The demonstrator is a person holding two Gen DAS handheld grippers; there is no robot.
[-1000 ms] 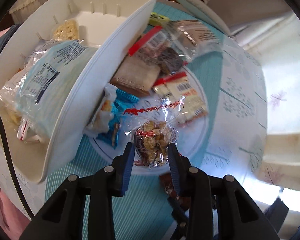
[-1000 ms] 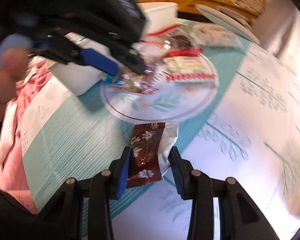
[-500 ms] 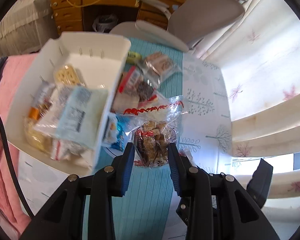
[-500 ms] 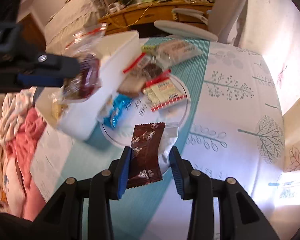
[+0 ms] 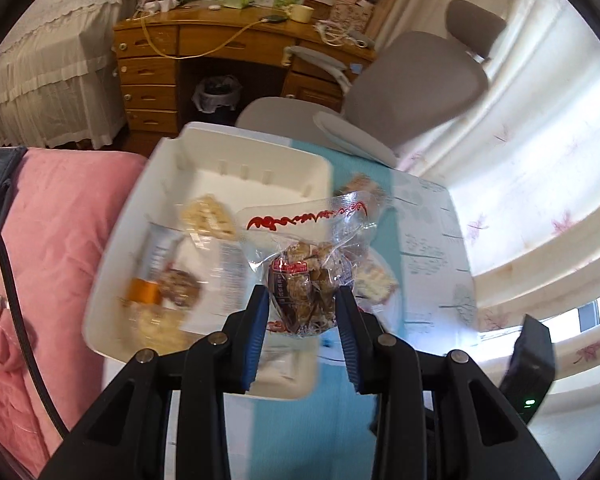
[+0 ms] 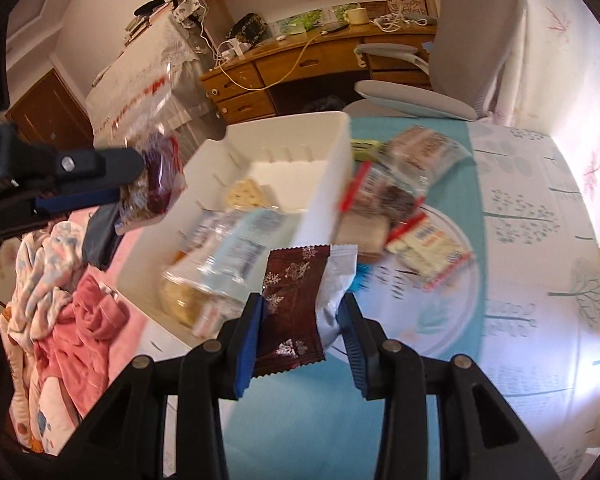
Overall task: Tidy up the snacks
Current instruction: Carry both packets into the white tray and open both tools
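Observation:
My left gripper [image 5: 302,304] is shut on a clear bag of brown nut candy [image 5: 306,280] with red print, held high above the white storage box [image 5: 204,216]; it also shows in the right wrist view [image 6: 112,184]. The box holds several snack packs. My right gripper [image 6: 302,320] is shut on a dark brown snowflake wrapper [image 6: 294,304], held above the box's near right corner [image 6: 324,184]. Several loose snacks [image 6: 396,196] lie on the table right of the box.
A teal and white tablecloth [image 6: 520,216] covers the table. A pink blanket [image 5: 52,232] lies left of the box. A grey office chair [image 5: 412,88] and a wooden desk [image 5: 204,56] stand beyond the table.
Both grippers have risen well above the table with their packets. The left one moved left over the box; the right one moved toward the box's near corner.

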